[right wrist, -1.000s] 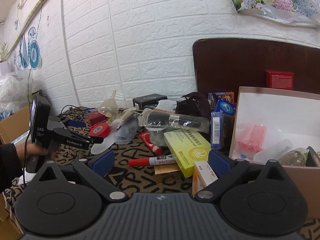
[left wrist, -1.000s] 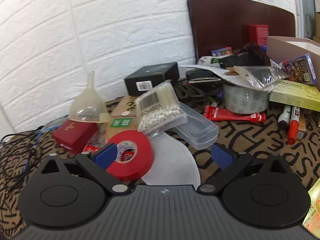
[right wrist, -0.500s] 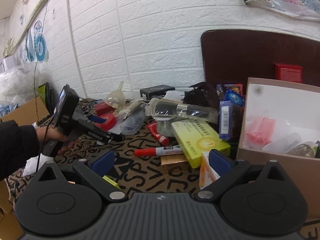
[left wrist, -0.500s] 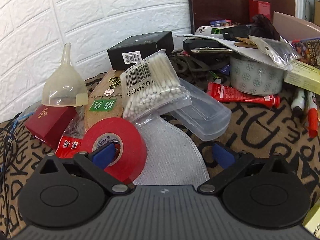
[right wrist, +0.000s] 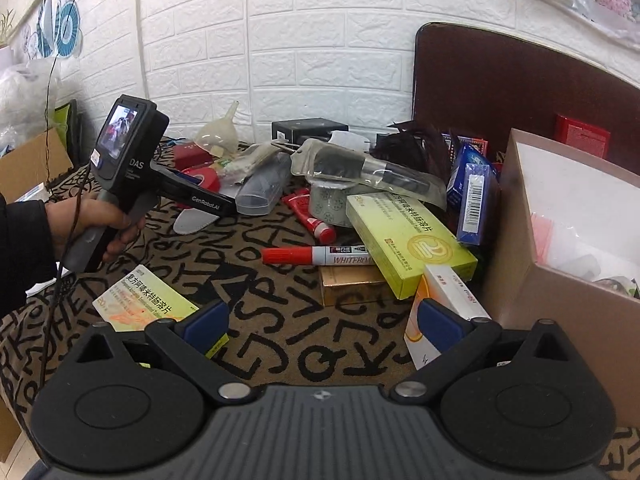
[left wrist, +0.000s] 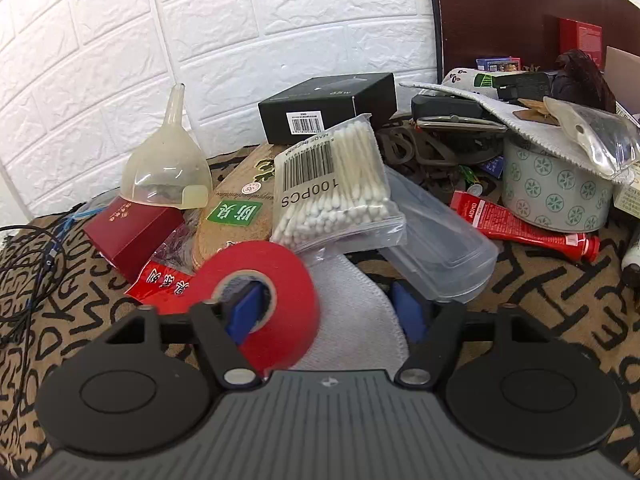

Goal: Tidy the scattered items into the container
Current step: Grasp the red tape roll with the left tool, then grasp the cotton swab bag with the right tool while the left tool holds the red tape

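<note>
A red tape roll [left wrist: 276, 284] lies tilted on the patterned cloth, also visible in the right wrist view [right wrist: 206, 178]. My left gripper [left wrist: 326, 312] is open, its left finger inside the roll's hole and its right finger over a white pad [left wrist: 352, 320]. A bag of cotton swabs [left wrist: 336, 184] and a clear plastic case [left wrist: 436, 240] lie just beyond. My right gripper [right wrist: 320, 324] is open and empty above the cloth. The cardboard box [right wrist: 560, 280] stands to its right with bagged items inside.
Scattered about are a funnel [left wrist: 168, 160], red box [left wrist: 128, 232], black box [left wrist: 328, 108], red tube [left wrist: 520, 228], patterned tape roll [left wrist: 556, 192], marker [right wrist: 316, 256], yellow-green box [right wrist: 408, 240], orange-white box [right wrist: 444, 316] and a card [right wrist: 148, 308]. Cables [left wrist: 28, 272] lie left.
My left gripper has moved forward and down, so its left finger now sits inside the red tape roll. My right gripper has drifted slightly, with the box nearer on the right.
</note>
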Action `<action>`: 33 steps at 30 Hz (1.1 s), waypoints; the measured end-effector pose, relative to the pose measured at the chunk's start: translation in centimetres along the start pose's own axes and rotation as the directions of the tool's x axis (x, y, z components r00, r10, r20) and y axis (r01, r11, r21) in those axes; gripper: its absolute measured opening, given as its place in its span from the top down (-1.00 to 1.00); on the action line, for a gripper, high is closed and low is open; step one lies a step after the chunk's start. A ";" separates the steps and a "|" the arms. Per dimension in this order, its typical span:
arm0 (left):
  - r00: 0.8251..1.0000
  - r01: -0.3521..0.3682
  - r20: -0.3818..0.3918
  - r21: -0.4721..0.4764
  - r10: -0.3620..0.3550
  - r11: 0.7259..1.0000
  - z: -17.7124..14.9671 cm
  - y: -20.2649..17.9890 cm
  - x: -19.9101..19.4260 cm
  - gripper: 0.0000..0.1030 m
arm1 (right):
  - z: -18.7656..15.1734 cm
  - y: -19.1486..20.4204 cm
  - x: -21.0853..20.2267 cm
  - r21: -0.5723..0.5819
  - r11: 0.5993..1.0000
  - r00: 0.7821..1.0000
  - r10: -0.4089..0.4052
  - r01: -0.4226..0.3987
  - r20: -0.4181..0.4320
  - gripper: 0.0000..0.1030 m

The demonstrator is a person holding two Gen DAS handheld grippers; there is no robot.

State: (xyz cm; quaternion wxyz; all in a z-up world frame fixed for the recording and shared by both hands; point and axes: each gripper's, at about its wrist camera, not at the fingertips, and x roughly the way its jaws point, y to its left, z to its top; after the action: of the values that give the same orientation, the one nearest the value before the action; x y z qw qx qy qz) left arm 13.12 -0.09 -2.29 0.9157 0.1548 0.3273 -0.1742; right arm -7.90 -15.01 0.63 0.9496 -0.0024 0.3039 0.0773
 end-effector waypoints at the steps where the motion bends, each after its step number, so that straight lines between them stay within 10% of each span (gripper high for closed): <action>1: 1.000 -0.009 0.002 0.002 0.009 1.000 0.0 0.0 -0.2 -0.15 | 0.0 0.1 0.0 -0.003 1.000 1.000 -0.001 0.001 -0.001 -0.99; 7: 0.998 -0.061 0.010 -0.001 0.061 0.998 0.1 -1.2 -0.7 0.24 | -0.2 0.4 -0.4 -0.006 1.000 1.000 0.012 -0.012 0.003 -0.99; 12: 0.999 0.040 -0.001 -0.113 -0.041 0.993 0.2 0.8 -0.8 0.40 | -0.3 0.4 -1.4 -0.015 1.000 1.000 0.022 -0.021 0.022 -0.99; 26: 0.997 0.083 0.000 -0.057 -0.083 0.995 -3.0 -0.3 -4.2 0.44 | 1.0 2.4 0.0 -0.088 0.988 0.982 0.138 -0.127 0.131 -0.96; 33: 0.998 0.064 0.019 -0.049 -0.063 0.997 -4.0 -0.7 -5.1 0.43 | 6.5 4.4 5.1 -0.116 0.976 0.962 0.202 -0.183 0.184 -0.35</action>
State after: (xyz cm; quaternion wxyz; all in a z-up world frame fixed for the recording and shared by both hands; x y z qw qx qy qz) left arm 6.94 1.99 -2.02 0.9161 0.1199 0.3283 -0.1963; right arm -0.70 -9.58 3.16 0.9614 -0.0120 0.2043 0.1839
